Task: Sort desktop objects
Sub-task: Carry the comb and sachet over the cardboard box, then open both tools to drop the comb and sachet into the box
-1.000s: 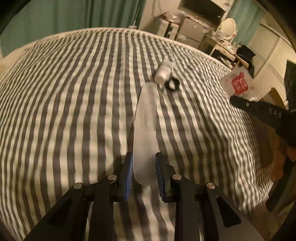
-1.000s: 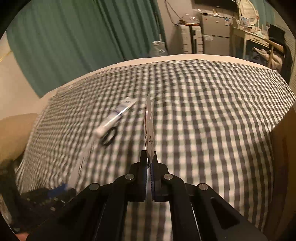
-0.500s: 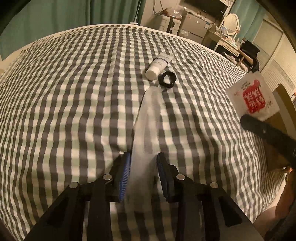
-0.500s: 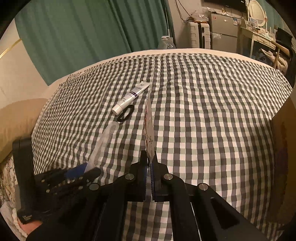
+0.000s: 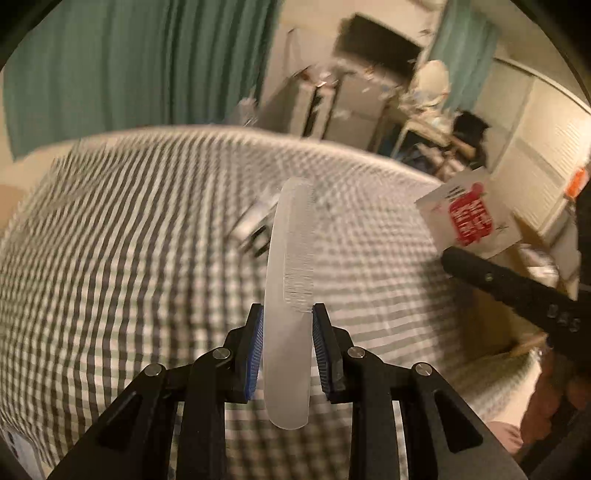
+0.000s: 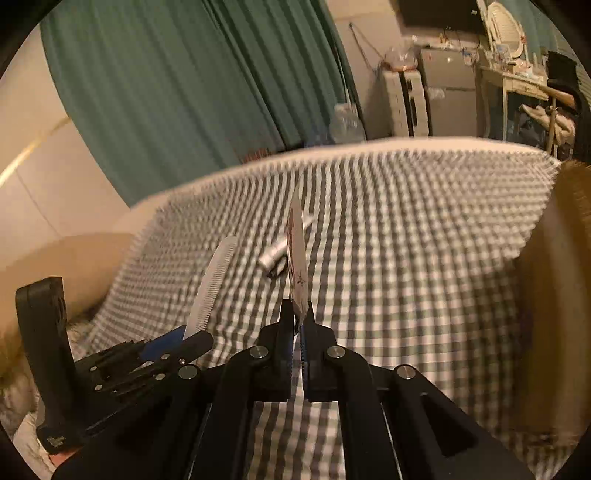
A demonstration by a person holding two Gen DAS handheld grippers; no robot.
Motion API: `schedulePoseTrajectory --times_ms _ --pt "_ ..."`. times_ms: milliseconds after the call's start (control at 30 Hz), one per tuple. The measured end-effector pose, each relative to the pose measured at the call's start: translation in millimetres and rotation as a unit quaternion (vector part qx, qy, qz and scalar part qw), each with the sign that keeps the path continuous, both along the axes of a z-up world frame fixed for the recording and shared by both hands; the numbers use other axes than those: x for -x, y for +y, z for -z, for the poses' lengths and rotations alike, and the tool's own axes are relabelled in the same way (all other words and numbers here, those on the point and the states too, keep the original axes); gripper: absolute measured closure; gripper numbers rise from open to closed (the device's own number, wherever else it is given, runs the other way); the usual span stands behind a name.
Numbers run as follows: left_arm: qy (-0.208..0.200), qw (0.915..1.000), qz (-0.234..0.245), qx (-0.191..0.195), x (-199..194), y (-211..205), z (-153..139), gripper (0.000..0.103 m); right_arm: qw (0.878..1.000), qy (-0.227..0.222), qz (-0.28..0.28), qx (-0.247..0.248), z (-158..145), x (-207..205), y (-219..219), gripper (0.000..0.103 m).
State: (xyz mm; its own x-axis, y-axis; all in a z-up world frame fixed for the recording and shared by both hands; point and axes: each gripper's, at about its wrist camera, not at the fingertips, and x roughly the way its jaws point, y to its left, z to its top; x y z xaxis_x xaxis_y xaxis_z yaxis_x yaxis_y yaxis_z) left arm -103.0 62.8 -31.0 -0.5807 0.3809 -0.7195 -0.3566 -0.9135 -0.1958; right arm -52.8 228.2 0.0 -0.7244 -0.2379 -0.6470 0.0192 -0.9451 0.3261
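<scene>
My left gripper (image 5: 288, 321) holds a long translucent white comb (image 5: 290, 266) upright above the checked bed (image 5: 129, 240); its blue pads touch both edges and the jaws are closing on it. The right wrist view shows the same comb (image 6: 214, 280) and the left gripper (image 6: 184, 339) at lower left. My right gripper (image 6: 297, 317) is shut on a flat white packet (image 6: 298, 266), seen edge-on; its red-printed face (image 5: 469, 218) shows in the left wrist view. A white tube (image 6: 275, 254) and a black ring (image 6: 277, 272) lie on the bed, blurred.
A brown cardboard box (image 6: 554, 295) stands at the bed's right edge. Green curtains (image 6: 184, 92) hang behind the bed. Cluttered furniture and a round mirror (image 6: 504, 22) fill the far right of the room. A tan pillow (image 6: 55, 266) lies at the left.
Both grippers have risen off the bed with the comb and the packet. The views now tilt up and show more of the room. The tube and ring stay on the bed.
</scene>
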Motion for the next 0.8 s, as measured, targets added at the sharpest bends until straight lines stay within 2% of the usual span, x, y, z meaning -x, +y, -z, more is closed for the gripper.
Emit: schedulePoseTrajectory --times_ms 100,200,300,433,600,633,800 --pt "0.028 0.999 0.033 -0.01 -17.5 30.8 -35.9 0.077 1.0 0.021 0.022 0.005 -25.7 -25.2 33.8 0.1" --pt "0.053 0.9948 0.08 -0.035 -38.3 74.7 -70.8 0.077 0.997 0.039 0.056 -0.022 -50.5 -52.4 77.2 0.1" --pt "0.064 0.9888 0.123 -0.055 -56.4 116.9 -90.4 0.077 0.993 0.039 0.097 -0.054 -67.1 -74.5 123.2 0.1" --pt "0.052 0.9783 0.183 -0.081 -73.0 188.1 -105.9 0.077 0.985 0.023 0.15 -0.079 -74.0 -95.3 185.7 0.1" --pt "0.042 0.9696 0.228 -0.078 -84.5 274.5 -101.9 0.077 0.976 -0.007 0.194 -0.097 -63.1 -98.6 249.8 0.1" --pt "0.037 0.9692 0.234 -0.067 -83.4 292.7 -95.0 0.077 0.975 -0.011 0.199 -0.096 -60.6 -96.7 257.2 0.1" --pt "0.022 0.9713 0.236 -0.018 -82.3 328.7 -59.0 0.075 0.974 -0.032 0.207 -0.089 -36.7 -94.4 285.9 0.1"
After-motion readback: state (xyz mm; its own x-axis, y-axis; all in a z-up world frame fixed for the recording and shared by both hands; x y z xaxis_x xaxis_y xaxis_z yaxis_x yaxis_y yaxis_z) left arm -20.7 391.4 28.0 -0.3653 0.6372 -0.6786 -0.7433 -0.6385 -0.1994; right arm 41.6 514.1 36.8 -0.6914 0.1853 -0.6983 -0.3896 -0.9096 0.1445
